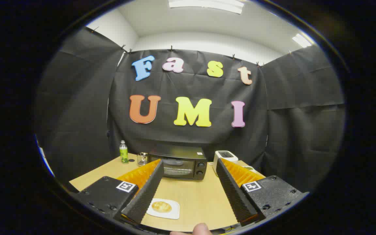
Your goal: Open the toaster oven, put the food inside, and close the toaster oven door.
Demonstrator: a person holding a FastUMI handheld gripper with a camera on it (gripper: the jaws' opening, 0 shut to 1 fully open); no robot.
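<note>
A black toaster oven (179,166) stands at the far side of the wooden table (201,199), its glass door closed and two knobs on its right. A round golden piece of food (161,206) lies on a white plate (171,213) near the table's front, just inside my left finger. My gripper (189,163) hovers above the table, open, with nothing between its fingers. The oven sits beyond the fingertips, between them.
A green bottle (123,152) and a small glass jar (141,159) stand left of the oven. A white toaster (225,158) stands to its right. A fingertip (201,229) shows at the near edge. Black cloth walls surround the table.
</note>
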